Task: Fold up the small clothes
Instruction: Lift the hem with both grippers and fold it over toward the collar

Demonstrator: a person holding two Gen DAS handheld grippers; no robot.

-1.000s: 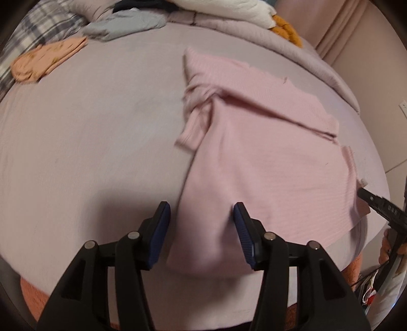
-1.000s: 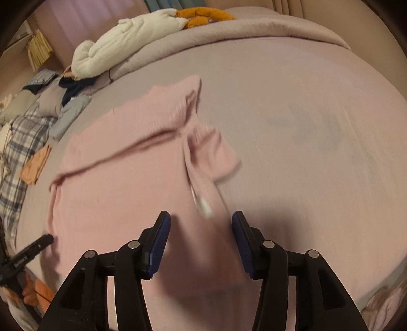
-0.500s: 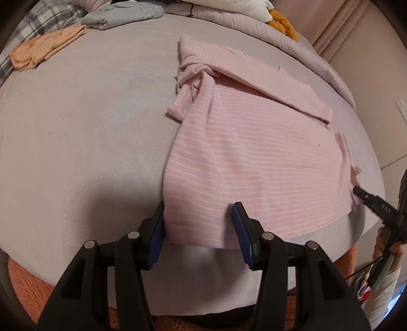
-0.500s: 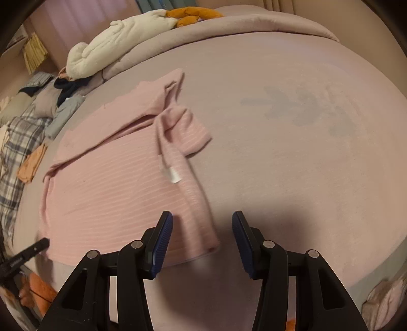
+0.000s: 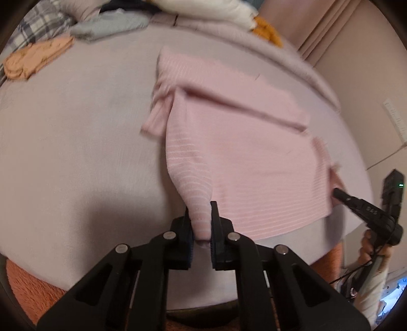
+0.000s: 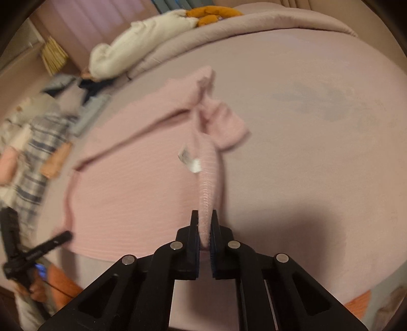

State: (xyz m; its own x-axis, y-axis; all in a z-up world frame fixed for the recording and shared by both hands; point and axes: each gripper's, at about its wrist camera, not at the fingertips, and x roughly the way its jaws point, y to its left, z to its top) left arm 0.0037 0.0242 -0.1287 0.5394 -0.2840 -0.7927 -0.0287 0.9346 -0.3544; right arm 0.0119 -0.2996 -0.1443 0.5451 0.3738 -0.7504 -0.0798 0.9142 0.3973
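Observation:
A pink striped shirt point(image 5: 241, 157) lies spread on the mauve bed sheet point(image 5: 76, 127), sleeves folded in near its far end. My left gripper point(image 5: 201, 208) has its jaws closing on the shirt's near left hem corner, and the pads pinch the cloth, which rises in a peak. In the right wrist view the shirt point(image 6: 132, 183) shows a white label. The jaws of my right gripper point(image 6: 204, 216) are closing on the near right hem corner, with a ridge of cloth pressed between the pads. Each gripper shows in the other's view, at the shirt's opposite corner.
An orange folded garment point(image 5: 38, 58) and a grey one point(image 5: 112, 24) lie at the far left. A white bundle point(image 6: 142, 51), an orange soft toy point(image 6: 211, 12) and plaid cloth point(image 6: 38, 152) line the head of the bed. The bed's near edge drops to an orange blanket point(image 5: 30, 292).
Both grippers, open over the hem corners before, have shut on the cloth. Each pinched corner now stands lifted in a ridge off the sheet.

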